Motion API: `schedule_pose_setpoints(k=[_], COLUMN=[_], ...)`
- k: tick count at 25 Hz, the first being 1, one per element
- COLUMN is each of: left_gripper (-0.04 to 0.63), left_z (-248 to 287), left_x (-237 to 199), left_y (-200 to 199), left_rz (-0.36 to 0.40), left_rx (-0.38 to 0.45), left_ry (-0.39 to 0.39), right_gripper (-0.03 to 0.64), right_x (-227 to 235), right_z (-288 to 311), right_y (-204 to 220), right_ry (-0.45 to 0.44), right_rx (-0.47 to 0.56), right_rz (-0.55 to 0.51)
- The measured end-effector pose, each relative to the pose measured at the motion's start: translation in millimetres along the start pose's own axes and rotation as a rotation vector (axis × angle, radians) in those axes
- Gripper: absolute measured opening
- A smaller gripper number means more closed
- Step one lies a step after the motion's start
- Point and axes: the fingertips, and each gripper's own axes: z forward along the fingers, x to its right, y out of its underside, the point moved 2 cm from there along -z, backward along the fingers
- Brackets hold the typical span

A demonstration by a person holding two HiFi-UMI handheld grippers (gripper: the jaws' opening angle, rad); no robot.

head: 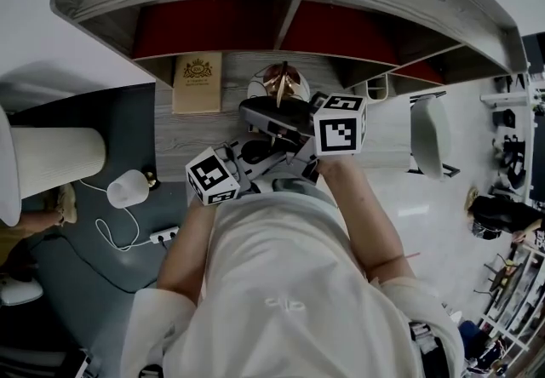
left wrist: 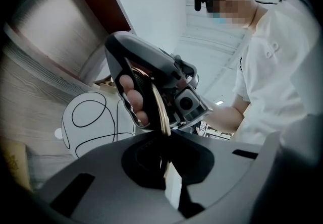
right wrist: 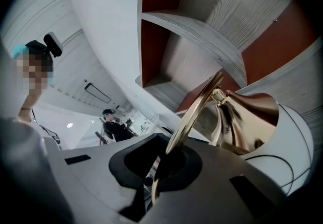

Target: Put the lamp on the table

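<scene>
The lamp has a thin gold stem (right wrist: pixel 194 112) and a copper shade (right wrist: pixel 252 117). In the head view its shade (head: pixel 283 78) shows over the grey wooden table (head: pixel 183 142), just below the shelf. My left gripper (left wrist: pixel 164 165) is shut on the gold stem (left wrist: pixel 161 112), which runs straight into its jaws. My right gripper (right wrist: pixel 159 167) is shut on the same stem, further along. In the head view both grippers meet in front of my chest, the left gripper (head: pixel 251 155) low and the right gripper (head: pixel 277 117) above it. Whether the lamp's base rests on the table is hidden.
A white rounded object with black line drawings (left wrist: pixel 96 122) stands right behind the lamp. A tan book (head: pixel 197 83) lies on the table to the left. Red-backed shelves (head: pixel 213 27) hang overhead. On the floor are a small white lamp (head: pixel 128 189), a power strip (head: pixel 163 236) and a white chair (head: pixel 430 138).
</scene>
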Motion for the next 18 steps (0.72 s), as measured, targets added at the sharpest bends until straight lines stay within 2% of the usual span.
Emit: schedule_pose_setpoints(k=[8, 13, 18], left_gripper=[0.015, 0.015, 0.015], left_z=[8.7, 7.0, 9.6], left_x=[7.0, 5.1, 7.2], left_y=[2.2, 3.9, 3.4], left_rz=[0.003, -0.003, 0.000], left_rx=[-0.012, -0.011, -0.015], left_ry=[0.036, 0.040, 0.036], right_gripper=[0.028, 0.116, 0.141], right_x=[1.1, 2.1, 2.4], right_z=[-12.3, -17.9, -28.9], right_y=[3.8, 0.2, -5.0], right_ry=[0.045, 0.019, -0.013], right_rx=[0.017, 0.069, 0.133], right_rz=[-0.043, -0.010, 0.033])
